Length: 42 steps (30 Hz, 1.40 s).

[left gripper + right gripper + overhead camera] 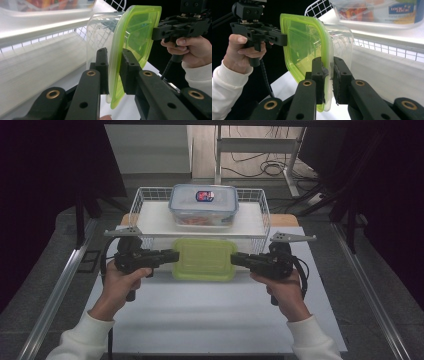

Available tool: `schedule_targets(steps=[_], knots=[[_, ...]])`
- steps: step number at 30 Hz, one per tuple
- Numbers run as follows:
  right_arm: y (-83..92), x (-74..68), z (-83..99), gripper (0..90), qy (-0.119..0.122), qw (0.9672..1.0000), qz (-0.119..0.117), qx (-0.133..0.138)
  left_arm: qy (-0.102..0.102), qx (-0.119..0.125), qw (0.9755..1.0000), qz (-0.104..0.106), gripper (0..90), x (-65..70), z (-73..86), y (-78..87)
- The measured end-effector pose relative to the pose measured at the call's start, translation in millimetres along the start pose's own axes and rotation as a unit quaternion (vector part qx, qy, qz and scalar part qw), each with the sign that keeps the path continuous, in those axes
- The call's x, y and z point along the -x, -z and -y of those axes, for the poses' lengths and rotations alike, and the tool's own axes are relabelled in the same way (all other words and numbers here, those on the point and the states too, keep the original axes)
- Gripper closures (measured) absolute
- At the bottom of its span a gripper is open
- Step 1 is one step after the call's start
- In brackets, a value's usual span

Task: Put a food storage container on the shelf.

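Above the worktop [210,320], left tongs [173,255] and right tongs [235,259] each pinch one end of the green-lidded box [205,259], before the basket [145,196].

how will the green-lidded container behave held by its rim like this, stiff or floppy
The green-lidded container looks like rigid clear plastic, so probably stiff. It seems empty, likely light. The left gripper and right gripper clamp thin, smooth lid edges, so it might slip.

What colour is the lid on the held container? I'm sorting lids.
Translucent lime green lid, clearest in the right gripper view.
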State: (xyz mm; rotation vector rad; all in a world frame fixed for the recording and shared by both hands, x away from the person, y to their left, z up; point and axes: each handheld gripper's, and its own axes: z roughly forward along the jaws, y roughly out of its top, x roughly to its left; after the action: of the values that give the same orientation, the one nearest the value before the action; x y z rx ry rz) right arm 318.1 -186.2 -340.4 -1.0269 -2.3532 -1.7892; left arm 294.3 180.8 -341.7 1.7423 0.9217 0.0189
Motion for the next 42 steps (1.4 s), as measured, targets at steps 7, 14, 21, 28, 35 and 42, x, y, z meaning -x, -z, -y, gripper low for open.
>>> schedule_targets(steps=[7, 14, 21, 28, 35, 42], knots=[[-0.6, 0.3, -11.7, 80.5, 0.002, 1.0000, 0.000, 0.004, -0.006, 0.003, 1.0000, -0.002, 78.4, -1.2, -12.5, 2.6], [-1.1, 3.0, -23.9, 80.5, 0.002, 1.0000, -0.003, 0.007, -0.011, 0.004, 0.9999, -0.003, 78.4, -3.0, -26.0, 4.4], [-2.1, 5.4, -35.6, 80.5, 0.003, 0.9999, 0.000, 0.014, -0.018, 0.006, 0.9998, -0.008, 78.6, -6.0, -40.4, 4.0], [-3.1, 9.1, -49.2, 80.5, 0.004, 0.9998, 0.000, 0.021, -0.017, 0.010, 0.9998, -0.006, 78.7, -10.2, -53.6, 5.1], [-6.3, 11.4, -65.3, 80.6, 0.008, 0.9998, 0.002, 0.018, -0.014, 0.011, 0.9998, -0.005, 78.7, -17.0, -66.7, 5.7], [-9.7, 15.1, -82.1, 80.6, 0.010, 0.9998, 0.004, 0.019, -0.012, 0.013, 0.9998, -0.004, 78.8, -24.1, -82.8, 5.7]])
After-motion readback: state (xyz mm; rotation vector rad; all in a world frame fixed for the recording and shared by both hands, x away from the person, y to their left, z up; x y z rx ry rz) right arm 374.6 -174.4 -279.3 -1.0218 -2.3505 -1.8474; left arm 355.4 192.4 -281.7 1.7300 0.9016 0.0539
